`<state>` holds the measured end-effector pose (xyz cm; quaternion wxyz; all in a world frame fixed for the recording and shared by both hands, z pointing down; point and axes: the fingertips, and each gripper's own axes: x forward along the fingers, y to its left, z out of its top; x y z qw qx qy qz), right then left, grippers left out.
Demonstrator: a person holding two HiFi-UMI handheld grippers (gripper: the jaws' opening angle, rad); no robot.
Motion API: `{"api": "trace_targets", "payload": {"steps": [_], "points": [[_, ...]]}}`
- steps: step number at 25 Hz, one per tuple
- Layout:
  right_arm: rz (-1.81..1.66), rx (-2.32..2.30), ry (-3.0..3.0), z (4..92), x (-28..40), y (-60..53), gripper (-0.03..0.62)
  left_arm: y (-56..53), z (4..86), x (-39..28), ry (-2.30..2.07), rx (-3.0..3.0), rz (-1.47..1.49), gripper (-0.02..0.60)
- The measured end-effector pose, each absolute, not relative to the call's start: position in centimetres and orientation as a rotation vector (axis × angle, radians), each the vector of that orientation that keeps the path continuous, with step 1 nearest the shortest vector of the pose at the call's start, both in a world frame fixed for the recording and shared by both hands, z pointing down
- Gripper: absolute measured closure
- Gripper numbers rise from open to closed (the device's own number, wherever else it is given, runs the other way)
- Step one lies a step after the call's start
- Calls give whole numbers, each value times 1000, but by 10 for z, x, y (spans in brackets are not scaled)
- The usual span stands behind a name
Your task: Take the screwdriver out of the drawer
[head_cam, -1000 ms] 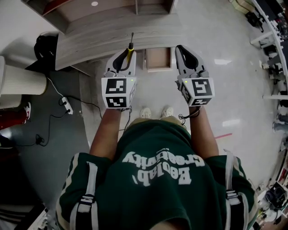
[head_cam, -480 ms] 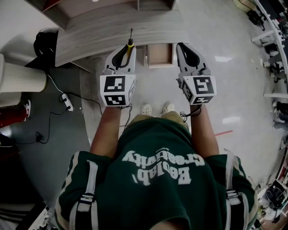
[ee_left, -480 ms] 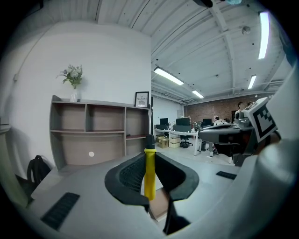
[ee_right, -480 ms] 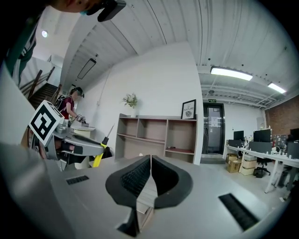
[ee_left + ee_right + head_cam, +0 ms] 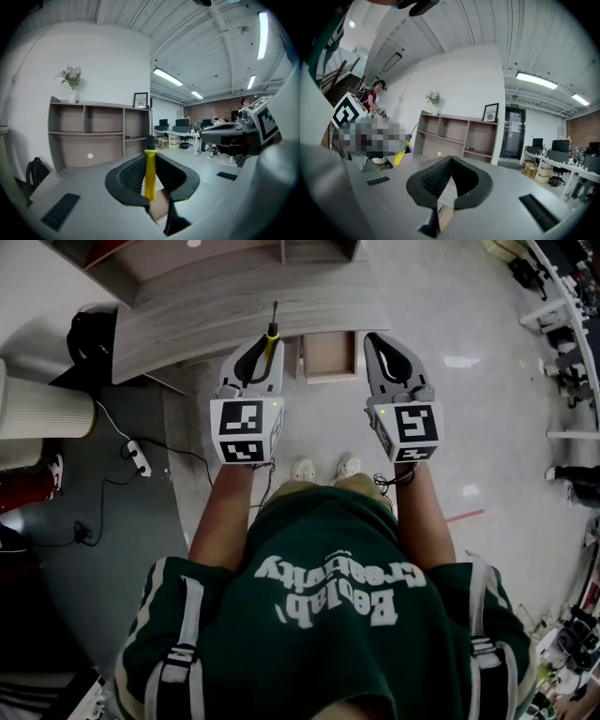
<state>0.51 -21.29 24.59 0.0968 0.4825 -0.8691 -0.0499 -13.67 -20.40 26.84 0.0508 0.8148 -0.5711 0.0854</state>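
Hardly anything differs from a second ago: both grippers sit where they were, and the screwdriver (image 5: 150, 174) has not slipped. To the left of the left fingers lie a black bag (image 5: 94, 334) and a cable (image 5: 173, 454) on the darker floor, so that side is cluttered. The left gripper (image 5: 149, 153) is clamped on the screwdriver's yellow handle, and the dark shaft sticks out past the fingertips and crosses the desk (image 5: 234, 306) edge, which runs just beyond both sets of fingertips. A shelf (image 5: 93, 136) stands further ahead. Between the two grippers, lower and to the right of the left fingers, the pulled-out drawer (image 5: 330, 357) juts from the desk edge toward the person. The screwdriver is clear of it, up and to its left. The right gripper (image 5: 451, 158) has its fingers pressed together with nothing between them, just right of the drawer. Beyond the right fingers the pale floor (image 5: 487, 427) gives wide free room, and there is free space behind both grippers too.
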Motion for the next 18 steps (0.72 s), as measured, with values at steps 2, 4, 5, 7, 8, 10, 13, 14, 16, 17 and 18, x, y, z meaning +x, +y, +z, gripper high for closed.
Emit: {"api": "trace_targets", "payload": {"steps": [2, 4, 5, 7, 8, 10, 13, 14, 16, 17, 18], "points": [[-137, 1435, -2571, 247, 12, -212, 560, -204, 268, -131, -1740, 2487, 268, 505], [-133, 1435, -2570, 249, 14, -210, 560, -203, 269, -129, -1736, 2490, 264, 505], [-132, 1435, -2569, 250, 14, -210, 560, -203, 270, -129, -1733, 2490, 261, 505], [-128, 1433, -2566, 253, 13, -211, 560, -205, 273, -130, -1730, 2486, 262, 505], [-126, 1432, -2563, 254, 14, -213, 560, -207, 274, -129, -1728, 2484, 263, 505], [-121, 1434, -2555, 256, 16, -218, 560, -211, 275, -128, -1726, 2480, 265, 505], [-106, 1443, -2554, 256, 18, -222, 560, -213, 275, -131, -1734, 2478, 269, 505], [-102, 1445, -2554, 256, 19, -222, 560, -213, 275, -132, -1736, 2477, 269, 505], [-89, 1451, -2553, 256, 20, -223, 560, -215, 276, -133, -1738, 2472, 269, 505], [-82, 1453, -2554, 257, 20, -224, 560, -215, 276, -134, -1739, 2470, 267, 504], [-74, 1456, -2554, 258, 20, -225, 560, -216, 276, -134, -1739, 2468, 265, 504]]}}
